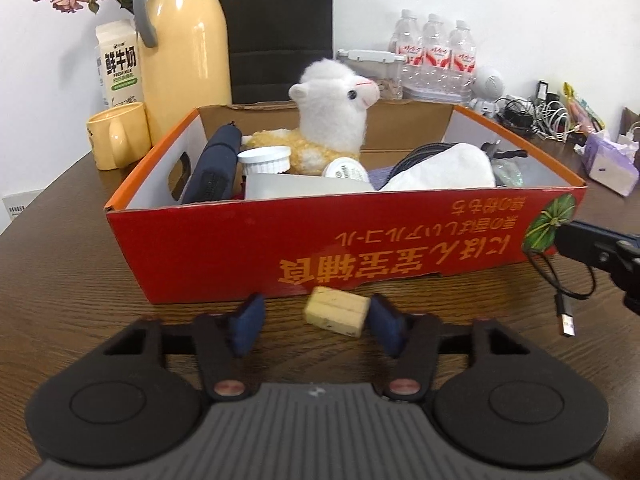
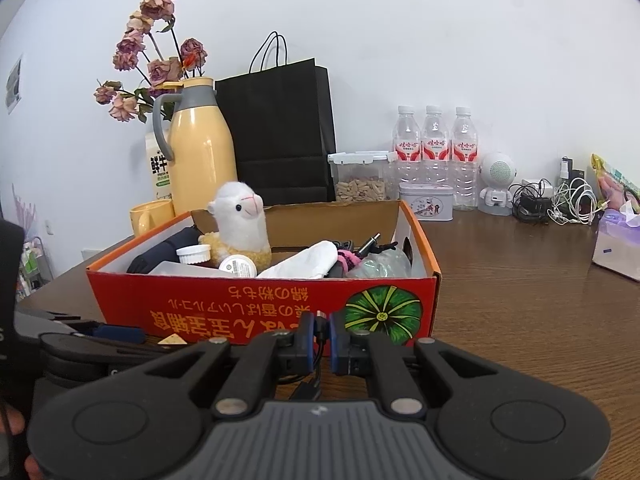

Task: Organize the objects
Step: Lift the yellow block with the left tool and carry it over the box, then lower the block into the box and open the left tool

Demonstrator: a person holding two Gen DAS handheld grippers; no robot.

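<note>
A small pale wooden block (image 1: pixel 336 310) lies on the brown table just in front of the red cardboard box (image 1: pixel 280 240). My left gripper (image 1: pixel 316 312) straddles it: the right blue pad (image 1: pixel 386 322) touches the block, while the left pad stands apart with a gap, so the jaws are open. My right gripper (image 2: pixel 320 330) is shut on a thin black USB cable (image 2: pixel 319 376). In the left wrist view that cable hangs in a loop with its plug (image 1: pixel 566 322) dangling near the box's right corner. The box holds a white alpaca plush (image 1: pixel 332 120), jars, a cloth and other items.
Left of the box stand a yellow thermos (image 1: pixel 184 40), a yellow mug (image 1: pixel 118 140) and a milk carton (image 1: pixel 118 64). Behind it are a black paper bag (image 2: pixel 280 128), water bottles (image 2: pixel 436 152) and a tin. Tangled chargers (image 2: pixel 560 200) and a tissue pack (image 2: pixel 618 240) sit at the right.
</note>
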